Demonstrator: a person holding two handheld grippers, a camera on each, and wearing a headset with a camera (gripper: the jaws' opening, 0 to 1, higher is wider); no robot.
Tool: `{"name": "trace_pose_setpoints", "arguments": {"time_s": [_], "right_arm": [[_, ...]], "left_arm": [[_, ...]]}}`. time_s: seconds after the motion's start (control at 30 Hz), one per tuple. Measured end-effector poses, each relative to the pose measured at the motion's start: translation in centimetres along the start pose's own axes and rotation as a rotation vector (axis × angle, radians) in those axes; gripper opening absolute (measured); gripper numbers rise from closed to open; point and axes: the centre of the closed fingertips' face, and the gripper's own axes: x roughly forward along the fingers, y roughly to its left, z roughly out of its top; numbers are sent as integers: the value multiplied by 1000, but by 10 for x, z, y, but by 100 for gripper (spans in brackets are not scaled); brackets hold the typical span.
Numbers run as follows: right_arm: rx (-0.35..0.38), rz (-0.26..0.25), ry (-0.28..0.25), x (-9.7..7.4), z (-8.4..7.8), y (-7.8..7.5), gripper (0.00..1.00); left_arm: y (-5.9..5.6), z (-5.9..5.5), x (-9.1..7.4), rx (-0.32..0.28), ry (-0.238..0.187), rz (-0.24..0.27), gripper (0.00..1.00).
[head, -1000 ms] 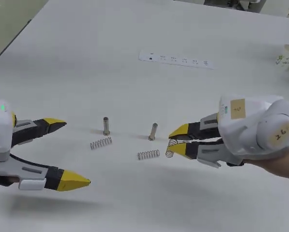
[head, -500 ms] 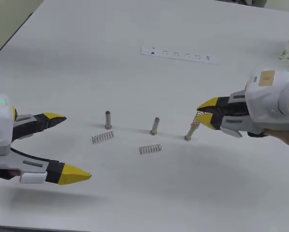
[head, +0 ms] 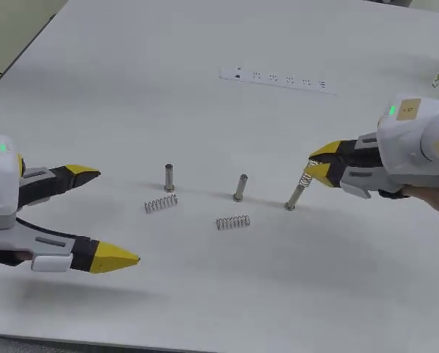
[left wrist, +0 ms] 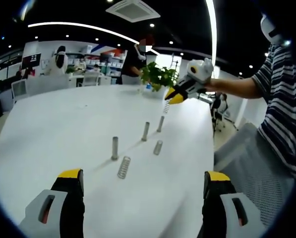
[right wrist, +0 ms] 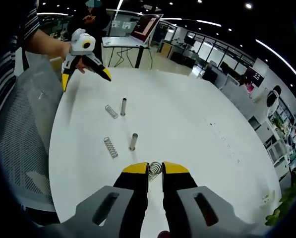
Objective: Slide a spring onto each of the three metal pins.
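Right gripper (head: 316, 165), jaws clamped on a spring (head: 306, 179), has risen from the table (head: 204, 294) to the tip of the rightmost pin (head: 295, 197), so threading can begin; the left spring (head: 161, 204) and middle spring (head: 232, 221) lie loose, left gripper (head: 116, 215) spread open

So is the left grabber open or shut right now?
Open. In the head view the left gripper has its yellow-tipped jaws wide apart with nothing between them; the left gripper view shows the same gap.
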Motion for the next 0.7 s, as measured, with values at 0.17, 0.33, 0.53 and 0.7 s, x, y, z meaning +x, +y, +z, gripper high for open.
{"name": "trace_pose_setpoints", "arguments": {"time_s": [0.17,0.33,0.53,0.7], "right_arm": [[27,-5,-1,1,-3,-4,7],[42,-4,1,4,-5,-4,7],[44,-5,5,7,-7,-4,7],[42,-3,10,9,-9,-3,7]], "left_arm": [[0,-1,-1,-2,3,3,98],[1,-2,-1,-6,3,5,98],[2,-2,-3,-8,2,8,98],[2,-4,-3,-3,9,7,98]]}}
